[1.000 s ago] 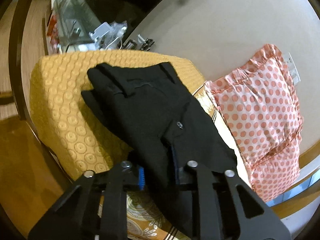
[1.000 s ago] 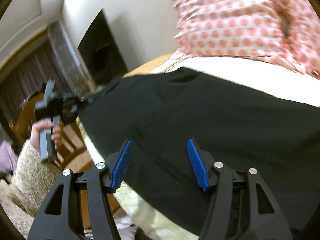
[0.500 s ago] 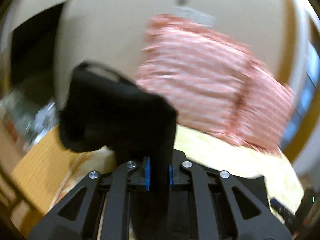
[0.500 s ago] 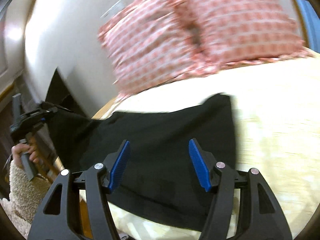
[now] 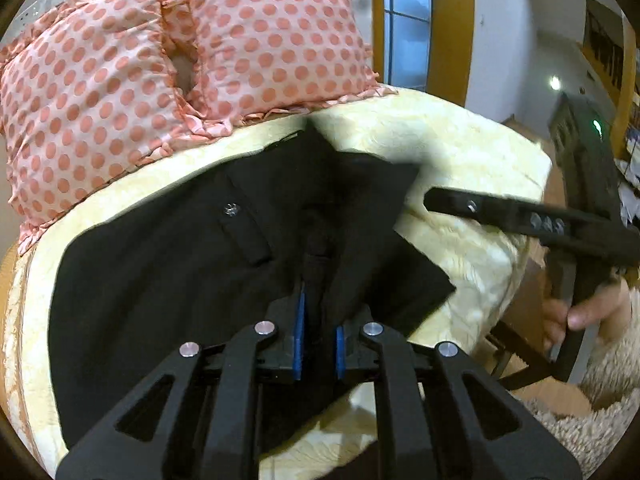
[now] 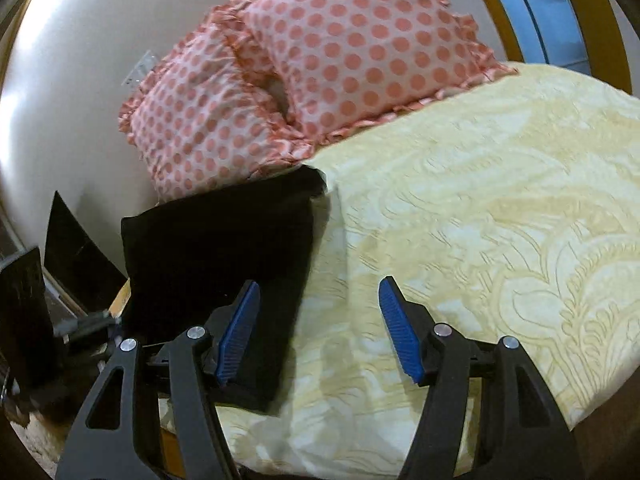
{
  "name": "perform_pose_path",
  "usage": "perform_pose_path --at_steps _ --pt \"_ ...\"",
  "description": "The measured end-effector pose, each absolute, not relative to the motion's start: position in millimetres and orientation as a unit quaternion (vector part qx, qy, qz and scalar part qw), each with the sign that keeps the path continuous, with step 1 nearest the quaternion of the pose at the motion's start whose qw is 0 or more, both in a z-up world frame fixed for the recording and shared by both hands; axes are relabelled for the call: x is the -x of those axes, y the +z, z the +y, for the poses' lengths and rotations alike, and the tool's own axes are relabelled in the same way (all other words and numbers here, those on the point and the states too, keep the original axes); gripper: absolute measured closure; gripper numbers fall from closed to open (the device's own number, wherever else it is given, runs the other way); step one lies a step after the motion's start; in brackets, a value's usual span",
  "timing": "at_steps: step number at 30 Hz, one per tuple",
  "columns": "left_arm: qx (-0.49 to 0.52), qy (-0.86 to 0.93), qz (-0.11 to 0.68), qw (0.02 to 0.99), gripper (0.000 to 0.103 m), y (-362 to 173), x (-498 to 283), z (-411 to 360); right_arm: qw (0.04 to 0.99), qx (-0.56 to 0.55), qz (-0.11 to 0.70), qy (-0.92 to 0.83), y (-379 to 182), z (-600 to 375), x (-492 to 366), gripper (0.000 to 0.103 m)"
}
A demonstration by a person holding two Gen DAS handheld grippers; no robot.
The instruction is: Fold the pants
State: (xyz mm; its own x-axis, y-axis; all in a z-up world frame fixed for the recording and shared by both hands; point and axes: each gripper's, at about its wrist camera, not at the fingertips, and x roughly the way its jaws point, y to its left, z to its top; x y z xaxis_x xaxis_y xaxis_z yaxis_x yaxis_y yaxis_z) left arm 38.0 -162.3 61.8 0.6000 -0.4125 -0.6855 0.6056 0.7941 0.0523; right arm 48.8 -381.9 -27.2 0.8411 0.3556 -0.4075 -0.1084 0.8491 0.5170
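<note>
The black pants (image 5: 168,292) lie folded on the pale yellow bedspread (image 5: 460,168). My left gripper (image 5: 318,340) is shut on a bunched fold of the pants at the near edge. A pocket flap with a button (image 5: 231,209) faces up. In the right wrist view the pants (image 6: 216,256) lie at the left side of the bed. My right gripper (image 6: 316,332) is open and empty, held above the bedspread (image 6: 480,208) just right of the pants' edge. It also shows at the right of the left wrist view (image 5: 520,220), held in a hand.
Two pink polka-dot pillows (image 5: 168,52) lean against the wall at the head of the bed; they also show in the right wrist view (image 6: 312,64). A window (image 5: 406,20) is behind the bed. A shaggy rug (image 5: 592,436) lies on the floor to the right.
My left gripper has carried the pants' end over from the orange cushion side and laid it on the rest of the pants. My right gripper has shifted right, off the pants.
</note>
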Motion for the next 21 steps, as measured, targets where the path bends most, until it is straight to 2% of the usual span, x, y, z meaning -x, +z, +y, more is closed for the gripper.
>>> perform_pose_path --at_steps 11,16,19,21 --pt "-0.143 -0.264 0.313 0.901 0.093 87.6 -18.6 -147.4 0.928 -0.253 0.249 0.113 -30.4 -390.5 -50.2 0.039" --pt "-0.15 -0.277 0.342 0.885 0.092 63.0 -9.1 -150.5 0.933 -0.262 0.23 0.09 -25.0 -403.3 -46.8 0.039" --pt "-0.122 -0.313 0.336 0.88 0.084 63.1 -1.7 -141.5 0.942 -0.259 0.199 0.083 -12.6 -407.8 -38.7 0.039" --pt "-0.07 -0.355 0.318 0.876 0.07 74.7 3.5 -121.6 0.95 -0.244 0.174 0.086 -0.6 -405.4 -33.4 0.039"
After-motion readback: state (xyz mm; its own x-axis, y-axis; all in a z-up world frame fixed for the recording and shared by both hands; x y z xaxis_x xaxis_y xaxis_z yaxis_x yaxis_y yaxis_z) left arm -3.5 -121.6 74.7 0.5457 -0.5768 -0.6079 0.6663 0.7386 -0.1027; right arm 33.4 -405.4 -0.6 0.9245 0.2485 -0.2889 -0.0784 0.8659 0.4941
